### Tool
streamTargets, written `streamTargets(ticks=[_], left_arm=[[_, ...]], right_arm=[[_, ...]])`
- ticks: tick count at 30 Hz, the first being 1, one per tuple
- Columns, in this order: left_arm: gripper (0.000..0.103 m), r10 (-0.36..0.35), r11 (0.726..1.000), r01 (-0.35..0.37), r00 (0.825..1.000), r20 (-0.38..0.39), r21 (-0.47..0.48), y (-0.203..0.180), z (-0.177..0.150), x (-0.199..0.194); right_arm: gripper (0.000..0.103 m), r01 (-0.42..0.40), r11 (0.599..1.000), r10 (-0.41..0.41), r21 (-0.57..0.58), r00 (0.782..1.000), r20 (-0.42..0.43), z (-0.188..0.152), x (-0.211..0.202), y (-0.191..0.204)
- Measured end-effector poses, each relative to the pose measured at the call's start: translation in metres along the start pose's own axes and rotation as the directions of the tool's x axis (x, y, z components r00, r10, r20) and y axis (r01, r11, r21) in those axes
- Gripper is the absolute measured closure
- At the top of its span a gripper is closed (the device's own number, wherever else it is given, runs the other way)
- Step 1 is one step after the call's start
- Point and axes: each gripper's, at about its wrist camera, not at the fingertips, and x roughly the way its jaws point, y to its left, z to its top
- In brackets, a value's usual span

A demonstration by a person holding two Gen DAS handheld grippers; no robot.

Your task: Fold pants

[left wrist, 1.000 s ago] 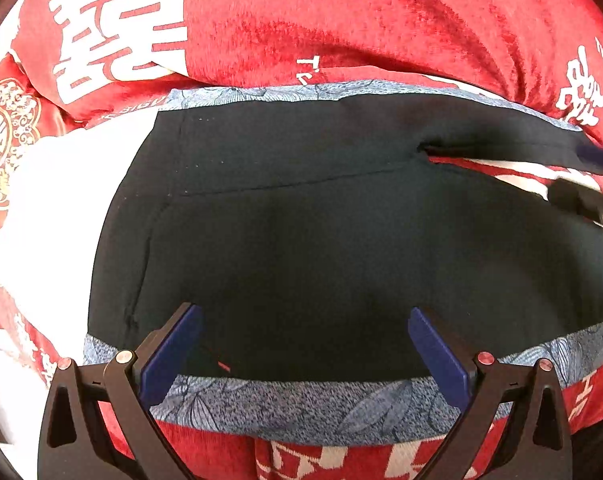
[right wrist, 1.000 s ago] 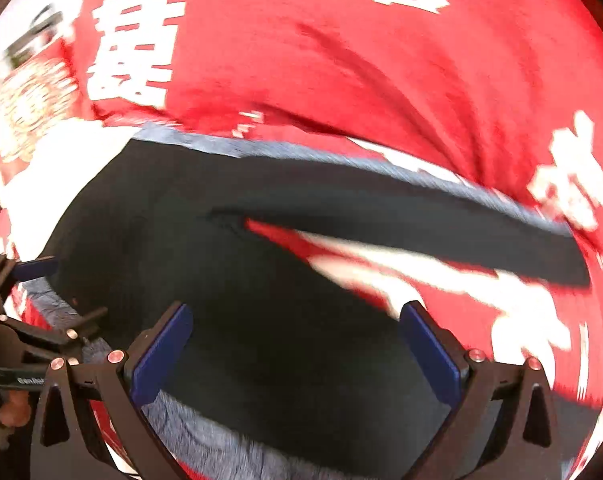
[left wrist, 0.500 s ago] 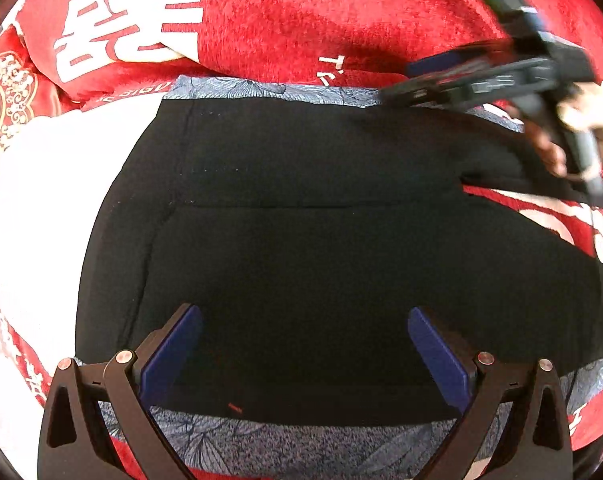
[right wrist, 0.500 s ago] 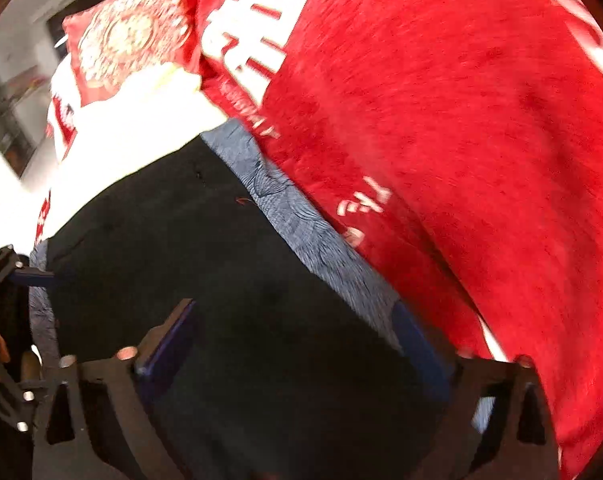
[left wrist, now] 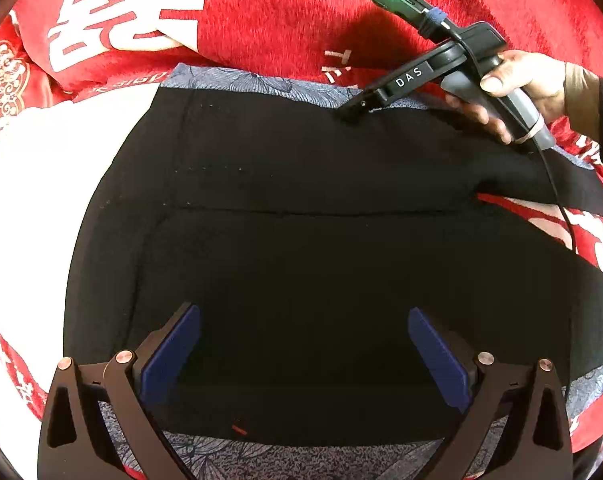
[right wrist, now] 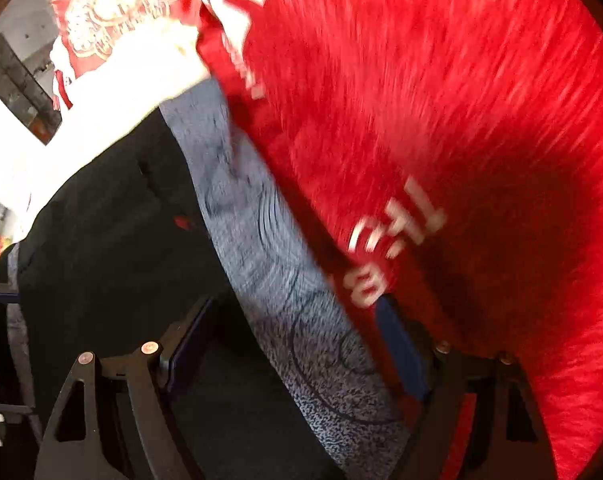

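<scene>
The black fabric pants lie spread flat on a red plush blanket with large white characters, which covers what looks like a bed. A grey-blue patterned band runs along the far edge of the pants, and a matching band shows along the near edge. One pant leg reaches out to the right, with a strip of red blanket visible between it and the rest of the garment. A white patch of the bedding lies to the left of the pants, and a red cushion with a gold round ornament sits at the far left.

The left tongs hang over the near part of the pants with their blue pads wide apart and nothing between them.

The right tongs are at the far edge of the pants, and a hand grips their grey handle. Their jaws are closing and straddle the patterned band and the black cloth beside it; the right wrist view is blurred, and the pads do not appear to press the cloth yet. In the left wrist view their dark tip is down at the band's edge.
</scene>
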Motion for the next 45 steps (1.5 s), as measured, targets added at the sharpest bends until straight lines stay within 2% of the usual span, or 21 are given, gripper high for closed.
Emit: streamTargets(ticks=[1,2,4,5,7,9,12,15,17,18,21,25,26,27,28,29,31,35,38,40,45], left_arm=[[0.000,-0.003,1.000,0.003,1.000,0.000,-0.003,0.000,0.000,-0.001],[0.000,-0.008,1.000,0.008,1.000,0.001,-0.007,0.001,0.000,-0.002],[0.000,-0.010,1.000,0.010,1.000,0.007,-0.014,0.004,0.001,-0.005],[0.000,-0.012,1.000,0.012,1.000,0.013,-0.019,0.006,0.003,-0.008],[0.000,-0.025,0.999,0.026,0.999,0.021,-0.040,0.013,0.006,-0.013],[0.000,-0.051,0.996,0.054,0.998,0.034,-0.076,0.023,0.013,-0.020],[0.000,-0.118,0.982,0.124,0.992,0.049,-0.144,0.039,0.032,-0.029],[0.000,-0.225,0.933,0.237,0.972,0.074,-0.272,0.062,0.064,-0.036],[0.000,-0.269,0.889,0.288,0.958,0.102,-0.355,0.074,0.082,-0.037],[0.000,-0.277,0.871,0.296,0.955,0.106,-0.392,0.079,0.092,-0.035],[0.000,-0.276,0.851,0.292,0.956,0.101,-0.437,0.079,0.112,-0.031],[0.000,-0.201,0.835,0.195,0.979,0.044,-0.514,0.072,0.132,-0.009],[0.021,-0.179,0.835,0.167,0.983,0.029,-0.523,0.070,0.135,-0.003],[0.058,-0.175,0.845,0.147,0.984,-0.007,-0.514,0.066,0.138,0.007],[0.072,-0.199,0.850,0.155,0.979,-0.034,-0.503,0.064,0.140,0.015],[0.077,-0.205,0.849,0.153,0.977,-0.049,-0.506,0.064,0.139,0.018],[0.078,-0.201,0.845,0.166,0.979,-0.014,-0.509,0.063,0.132,0.014],[0.082,-0.162,0.871,0.144,0.987,0.003,-0.469,0.058,0.120,0.008],[0.083,-0.156,0.877,0.133,0.988,-0.010,-0.462,0.056,0.113,0.009],[0.083,-0.162,0.875,0.139,0.987,-0.009,-0.465,0.060,0.112,0.011],[0.083,-0.164,0.877,0.143,0.986,-0.008,-0.459,0.063,0.108,0.006]], right_arm=[[0.021,-0.021,1.000,0.021,0.011,0.999,-0.040,-0.002,0.007,-0.002],[0.025,-0.021,1.000,0.021,0.002,0.999,-0.033,-0.003,0.007,-0.001],[0.068,-0.076,0.997,0.075,-0.014,0.996,-0.045,-0.003,0.004,0.002],[0.070,-0.081,0.997,0.080,-0.010,0.996,-0.050,-0.003,0.001,0.004],[0.094,-0.027,0.998,0.024,-0.062,0.998,-0.050,-0.004,-0.004,0.016],[0.095,0.002,0.998,-0.003,-0.056,1.000,-0.020,-0.007,-0.019,0.022],[0.095,0.061,0.996,-0.055,-0.065,0.994,0.093,-0.017,-0.055,0.044],[0.095,0.146,0.986,-0.129,-0.078,0.973,0.193,-0.042,-0.088,0.079],[0.095,0.227,0.970,-0.200,-0.087,0.948,0.246,-0.053,-0.098,0.106],[0.095,0.269,0.959,-0.235,-0.094,0.934,0.269,-0.057,-0.100,0.122],[0.098,0.360,0.926,-0.311,-0.117,0.900,0.306,-0.073,-0.102,0.155],[0.098,0.399,0.910,-0.348,-0.114,0.883,0.314,-0.089,-0.092,0.173],[0.098,0.401,0.909,-0.351,-0.109,0.881,0.317,-0.092,-0.091,0.174],[0.099,0.403,0.909,-0.352,-0.107,0.880,0.318,-0.090,-0.089,0.175],[0.099,0.406,0.908,-0.355,-0.108,0.879,0.320,-0.091,-0.088,0.175],[0.099,0.411,0.905,-0.359,-0.110,0.876,0.321,-0.092,-0.087,0.176],[0.099,0.413,0.903,-0.362,-0.116,0.880,0.309,-0.092,-0.084,0.177],[0.094,0.437,0.892,-0.384,-0.115,0.867,0.318,-0.099,-0.083,0.176],[0.063,0.403,0.912,-0.363,-0.071,0.878,0.312,-0.108,-0.099,0.159],[0.023,0.385,0.922,-0.354,-0.040,0.880,0.317,-0.115,-0.110,0.144],[0.021,0.301,0.953,-0.296,0.013,0.926,0.235,-0.117,-0.114,0.098]])
